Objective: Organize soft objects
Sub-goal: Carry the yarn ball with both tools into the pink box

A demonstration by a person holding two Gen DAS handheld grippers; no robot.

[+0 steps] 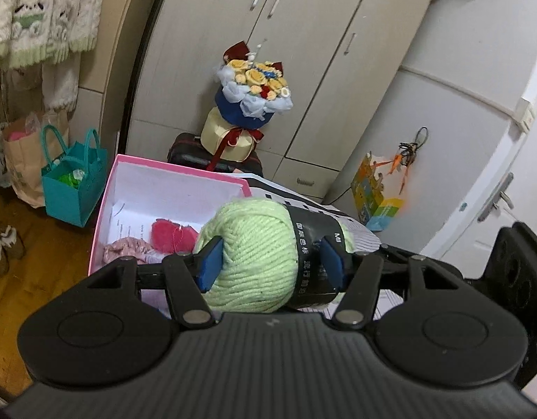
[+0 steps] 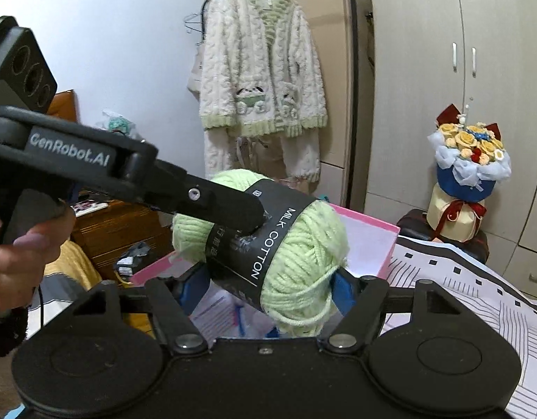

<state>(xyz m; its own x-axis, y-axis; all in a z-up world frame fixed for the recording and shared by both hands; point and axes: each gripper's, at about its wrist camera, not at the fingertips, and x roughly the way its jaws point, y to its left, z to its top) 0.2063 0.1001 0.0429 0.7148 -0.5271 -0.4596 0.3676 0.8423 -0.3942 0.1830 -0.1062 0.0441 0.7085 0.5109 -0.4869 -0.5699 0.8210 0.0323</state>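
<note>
A light green yarn ball [image 1: 258, 255] with a black paper band is held in the air above a pink box [image 1: 135, 178]. My left gripper [image 1: 271, 260] is shut on the yarn ball, its blue pads pressing both sides. In the right wrist view the same yarn ball [image 2: 303, 262] sits between my right gripper's [image 2: 268, 288] blue pads, which touch its sides. The left gripper's black finger [image 2: 212, 202] reaches in from the left and presses the band. Inside the box lie a red soft item [image 1: 172, 234] and a pink soft item [image 1: 128, 248].
A teal bag [image 1: 71, 188] and a paper bag stand on the wooden floor at left. A flower bouquet [image 1: 251, 104] sits on a dark case by the wardrobe. A black-and-white patterned sheet [image 2: 460, 279] lies right of the box. A fluffy cardigan [image 2: 261, 80] hangs behind.
</note>
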